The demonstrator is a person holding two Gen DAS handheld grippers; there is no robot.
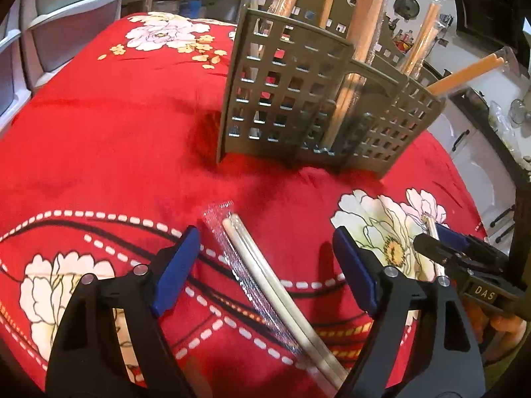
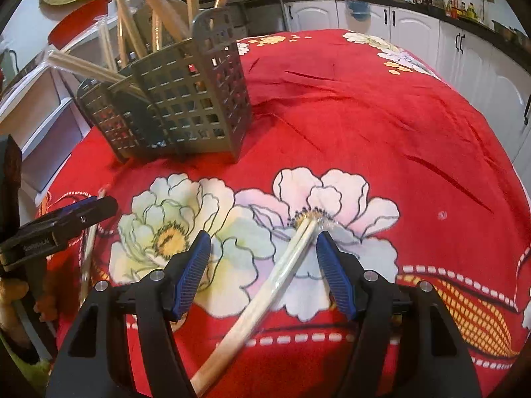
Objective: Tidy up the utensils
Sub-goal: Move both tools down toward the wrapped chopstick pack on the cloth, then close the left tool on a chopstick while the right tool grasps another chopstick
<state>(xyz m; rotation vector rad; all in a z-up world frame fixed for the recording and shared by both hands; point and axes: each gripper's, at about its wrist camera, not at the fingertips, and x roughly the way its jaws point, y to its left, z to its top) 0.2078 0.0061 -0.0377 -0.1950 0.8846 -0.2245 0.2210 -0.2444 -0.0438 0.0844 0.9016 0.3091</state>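
A grey lattice utensil caddy [image 1: 292, 99] stands on the red floral cloth and holds several wrapped wooden chopsticks; it also shows in the right wrist view [image 2: 186, 99]. My left gripper [image 1: 265, 265] is open, its blue pads either side of a plastic-wrapped pair of pale chopsticks [image 1: 265, 285] lying on the cloth. My right gripper [image 2: 264, 265] is open around another wrapped pair of chopsticks [image 2: 275, 278] lying on the white flower print. The right gripper shows at the right of the left wrist view [image 1: 444, 248]. The left gripper shows at the left of the right wrist view [image 2: 66, 222].
The table is covered by a red flowered cloth [image 2: 381, 116]. White cabinets with dark handles [image 2: 464, 49] stand behind it on the right, plastic drawers [image 1: 49, 33] on the left. A cluttered counter [image 2: 448, 3] runs along the back.
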